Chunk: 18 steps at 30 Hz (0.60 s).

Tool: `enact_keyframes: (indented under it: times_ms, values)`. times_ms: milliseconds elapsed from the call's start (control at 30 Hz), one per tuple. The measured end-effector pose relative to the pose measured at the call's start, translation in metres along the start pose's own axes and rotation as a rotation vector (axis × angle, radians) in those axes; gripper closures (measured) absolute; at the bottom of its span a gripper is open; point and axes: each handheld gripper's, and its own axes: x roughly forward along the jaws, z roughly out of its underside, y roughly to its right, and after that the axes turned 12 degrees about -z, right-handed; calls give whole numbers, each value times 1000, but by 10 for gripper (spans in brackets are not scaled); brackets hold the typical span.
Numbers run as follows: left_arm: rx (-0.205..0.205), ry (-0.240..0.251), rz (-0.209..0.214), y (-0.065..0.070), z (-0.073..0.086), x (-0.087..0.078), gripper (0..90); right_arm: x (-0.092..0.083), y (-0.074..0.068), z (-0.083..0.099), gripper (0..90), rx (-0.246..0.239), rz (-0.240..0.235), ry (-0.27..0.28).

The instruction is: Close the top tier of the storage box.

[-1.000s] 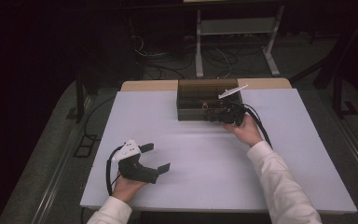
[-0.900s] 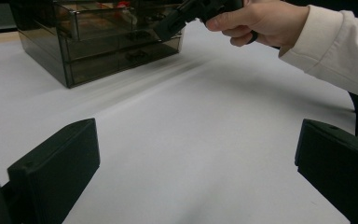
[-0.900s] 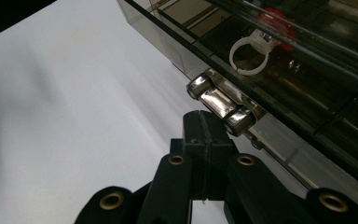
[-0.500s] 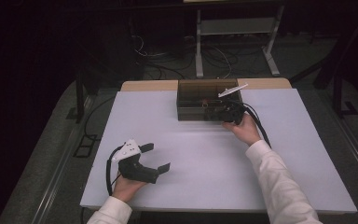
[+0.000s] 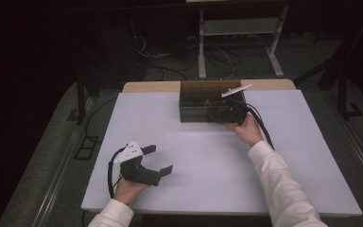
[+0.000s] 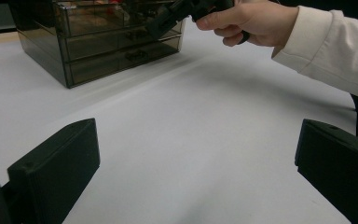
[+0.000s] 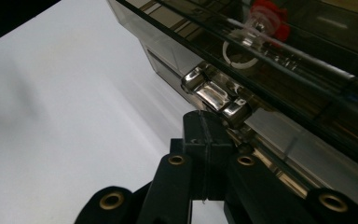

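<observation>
A smoky see-through drawer box (image 5: 196,101) stands at the far middle of the white table (image 5: 208,156). My right gripper (image 5: 225,112) is at the box's front right, shut, with its jaws pressed together. In the right gripper view its tip (image 7: 205,125) touches the underside of a chrome drawer handle (image 7: 214,95); nothing lies between the jaws. A red and clear small item (image 7: 266,16) lies inside the box. My left gripper (image 5: 159,159) rests at the near left of the table, open, with nothing between its jaws (image 6: 196,154). It looks towards the box (image 6: 107,42) and the right gripper (image 6: 168,18).
A white strip (image 5: 236,89) lies slanted on the box's top right corner. A wooden board edge (image 5: 146,86) shows behind the table. Table legs and cables (image 5: 227,52) stand on the dark floor beyond.
</observation>
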Motion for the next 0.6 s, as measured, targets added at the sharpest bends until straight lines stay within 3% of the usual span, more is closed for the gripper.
enact_keyframes:
  times_ms: [433,600]
  values:
    - [1,0,0,0,0,0,0,-4,6,-1,891,35,12,40]
    - [0,-2,0,0,0,0,0,-5,5,0,890,31,-11,59]
